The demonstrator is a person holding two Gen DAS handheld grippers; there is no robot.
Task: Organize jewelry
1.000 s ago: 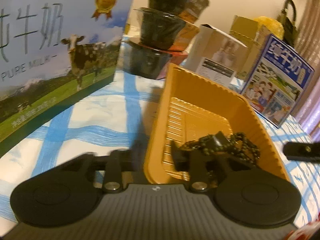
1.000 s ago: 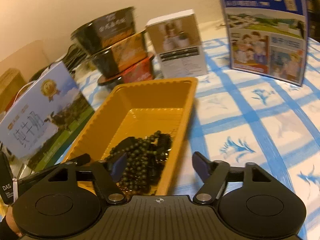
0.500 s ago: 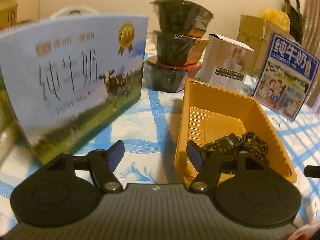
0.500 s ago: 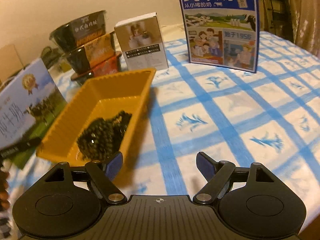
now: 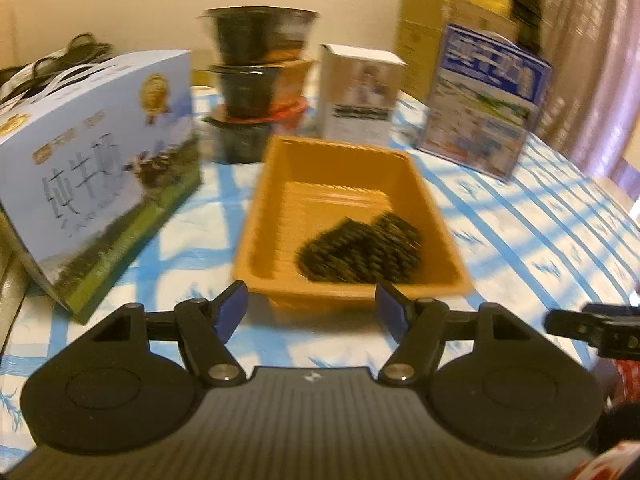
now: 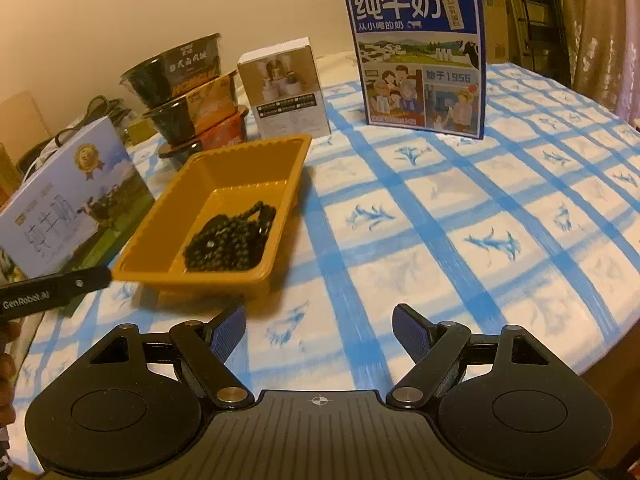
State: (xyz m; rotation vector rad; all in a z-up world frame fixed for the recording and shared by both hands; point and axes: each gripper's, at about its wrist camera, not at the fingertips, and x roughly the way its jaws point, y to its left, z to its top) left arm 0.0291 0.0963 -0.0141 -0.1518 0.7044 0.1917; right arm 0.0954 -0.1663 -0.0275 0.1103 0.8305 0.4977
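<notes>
A dark bead necklace point(image 5: 360, 252) point(image 6: 230, 240) lies heaped in the near end of an orange plastic tray point(image 5: 332, 146) point(image 6: 200, 278) on the blue-checked tablecloth. My left gripper point(image 5: 311, 296) hovers just short of the tray's near wall. Its jaws are opening and nothing is between them. My right gripper point(image 6: 320, 314) stands open and empty over bare cloth, to the right of the tray. Part of the right gripper point(image 5: 592, 328) shows at the right edge of the left wrist view. The left gripper's finger point(image 6: 56, 288) shows at the left in the right wrist view.
A milk carton box with a cow point(image 5: 100, 160) stands left of the tray. Stacked black bowls point(image 5: 256, 92), a white box point(image 5: 360, 96) and a blue milk box point(image 6: 418, 56) line the back. The tablecloth point(image 6: 480, 220) stretches right to the table's edge.
The left gripper has drawn back and up out of the tray with its jaws spreading, and the beads stay in the tray. The right gripper has pulled back, away from the tray.
</notes>
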